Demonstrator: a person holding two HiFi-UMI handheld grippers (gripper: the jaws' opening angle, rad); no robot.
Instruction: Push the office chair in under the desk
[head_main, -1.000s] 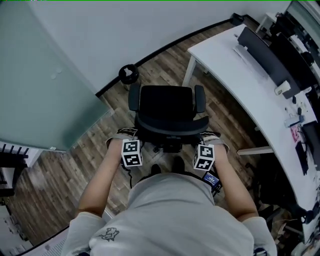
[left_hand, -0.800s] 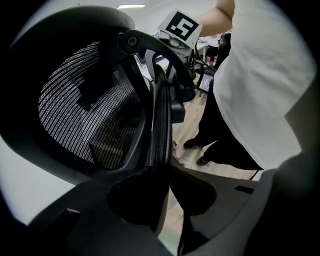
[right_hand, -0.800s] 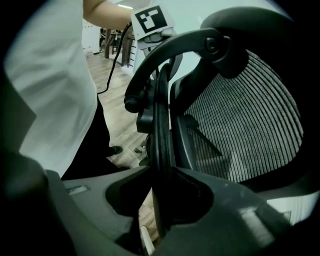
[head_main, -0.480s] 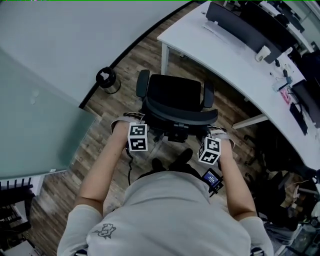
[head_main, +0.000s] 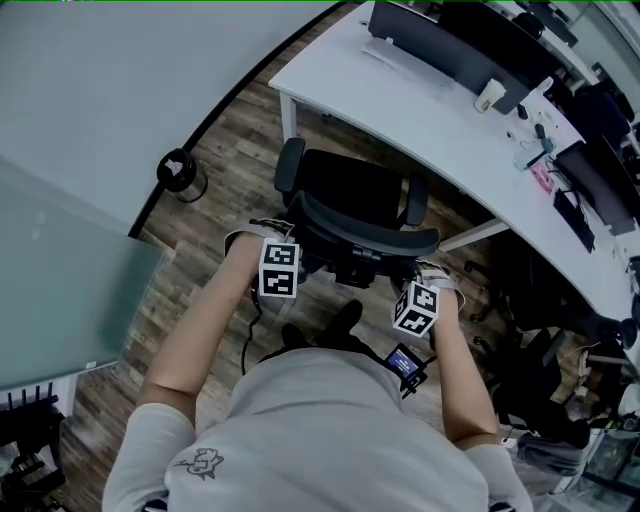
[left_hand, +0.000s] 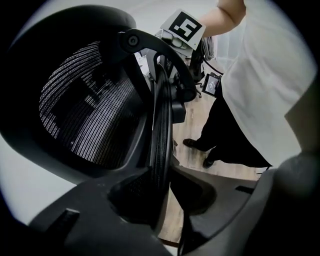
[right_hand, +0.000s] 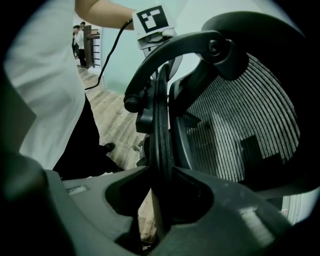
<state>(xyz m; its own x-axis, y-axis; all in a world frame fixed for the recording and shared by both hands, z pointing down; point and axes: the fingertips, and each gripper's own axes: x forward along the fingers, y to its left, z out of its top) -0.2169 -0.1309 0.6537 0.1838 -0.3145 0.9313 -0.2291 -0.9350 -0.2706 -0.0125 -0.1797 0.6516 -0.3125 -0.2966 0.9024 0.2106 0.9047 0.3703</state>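
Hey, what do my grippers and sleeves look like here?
The left gripper and right gripper have dark grey jaws, each topped by a white cube with black square markers. A black cable trails from the left one. The person wears a pale short-sleeved T-shirt.

Your black mesh-backed office chair (head_main: 352, 200) hides its own wheels, and the long white desk (head_main: 400, 98) is cut off at one and three o'clock.

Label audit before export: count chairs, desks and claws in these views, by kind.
Chair: 1 clear; dark clutter under the desk can't be counted.
Desk: 1
Claws: 2, left claw and right claw, both clamped on the chair's back; the right's jaws have just been opening slightly.
Total: 4
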